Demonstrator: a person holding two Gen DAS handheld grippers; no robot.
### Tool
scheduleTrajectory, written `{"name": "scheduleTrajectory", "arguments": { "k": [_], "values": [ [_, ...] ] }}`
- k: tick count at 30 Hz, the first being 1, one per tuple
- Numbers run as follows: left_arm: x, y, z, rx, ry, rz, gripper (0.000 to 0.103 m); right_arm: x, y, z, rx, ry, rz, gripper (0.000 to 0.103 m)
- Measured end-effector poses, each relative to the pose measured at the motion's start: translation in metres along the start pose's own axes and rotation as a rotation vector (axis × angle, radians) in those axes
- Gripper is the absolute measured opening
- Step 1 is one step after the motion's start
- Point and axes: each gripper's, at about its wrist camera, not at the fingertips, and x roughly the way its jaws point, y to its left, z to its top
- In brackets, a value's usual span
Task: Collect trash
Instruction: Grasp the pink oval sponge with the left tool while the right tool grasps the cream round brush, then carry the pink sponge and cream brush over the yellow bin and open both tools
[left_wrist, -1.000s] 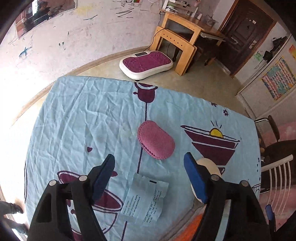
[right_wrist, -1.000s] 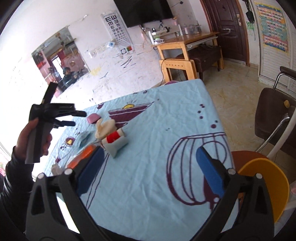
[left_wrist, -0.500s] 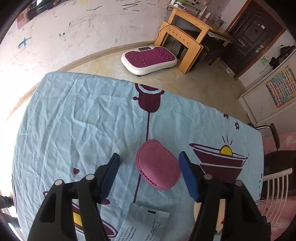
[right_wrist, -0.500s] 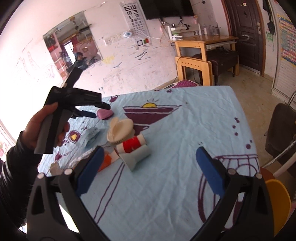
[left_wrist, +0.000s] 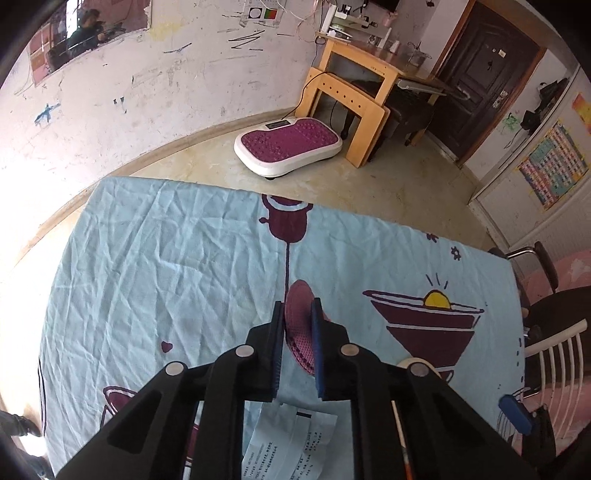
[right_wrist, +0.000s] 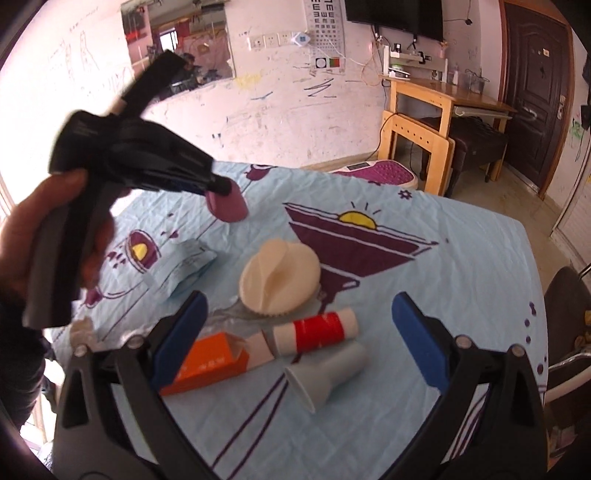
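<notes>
A pink oval mesh pad stands on edge above the blue tablecloth. My left gripper is shut on it, its jaws closing tight with both blue pads pressing its faces. The right wrist view shows the same left gripper in a person's hand, holding the pad. My right gripper hangs open over a heap of trash: a cream paper fan, a red and white roll, a grey cup and an orange box. A folded leaflet lies under my left gripper.
Crumpled clear plastic lies near the table's left edge. A dark chair and a white slatted chair back stand at the table's right side. On the floor beyond are a purple vibration plate and a wooden desk.
My left gripper moved forward over the pink pad and closed on it, tipping it onto its edge. My right gripper swung left to face the trash heap.
</notes>
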Motion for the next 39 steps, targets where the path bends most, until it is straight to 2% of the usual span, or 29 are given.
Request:
{"name": "scheduleTrajectory", "arguments": {
  "k": [4,6,9,14,16,18,19,20,21,24,30,39],
  "values": [
    [-0.029,0.008,-0.009,0.009,-0.055,-0.04,0.01,0.01,0.01,0.014,-0.031,-0.01,-0.043,0.093],
    [-0.044,0.014,-0.016,0.007,-0.074,-0.074,0.01,0.015,0.012,0.019,-0.038,-0.003,-0.049,0.066],
    [-0.061,0.021,-0.024,0.013,-0.098,-0.111,0.01,0.026,0.018,0.022,-0.053,0.024,-0.06,0.058],
    [-0.081,0.034,-0.034,0.015,-0.134,-0.172,0.01,0.04,0.026,0.021,-0.058,0.057,-0.068,0.054],
    [-0.086,0.038,-0.037,0.017,-0.139,-0.196,0.01,0.044,0.029,0.021,-0.059,0.065,-0.078,0.048],
    [-0.087,0.042,-0.04,0.02,-0.141,-0.21,0.01,0.046,0.03,0.021,-0.053,0.064,-0.085,0.035],
    [-0.087,0.043,-0.042,0.02,-0.141,-0.218,0.01,0.047,0.029,0.021,-0.048,0.065,-0.09,0.032],
    [-0.088,0.046,-0.043,0.018,-0.141,-0.226,0.01,0.047,0.029,0.022,-0.044,0.065,-0.092,0.022],
    [-0.087,0.047,-0.044,0.016,-0.142,-0.23,0.01,0.046,0.03,0.022,-0.043,0.065,-0.1,0.019],
    [-0.088,0.054,-0.047,0.007,-0.144,-0.241,0.01,0.047,0.03,0.023,-0.038,0.068,-0.106,0.019],
    [-0.087,0.067,-0.047,-0.01,-0.144,-0.245,0.01,0.03,0.032,0.025,-0.019,0.016,-0.104,0.019],
    [-0.104,0.055,-0.056,0.011,-0.165,-0.244,0.01,-0.013,0.015,0.03,0.038,-0.081,-0.114,0.019]
  ]
}}
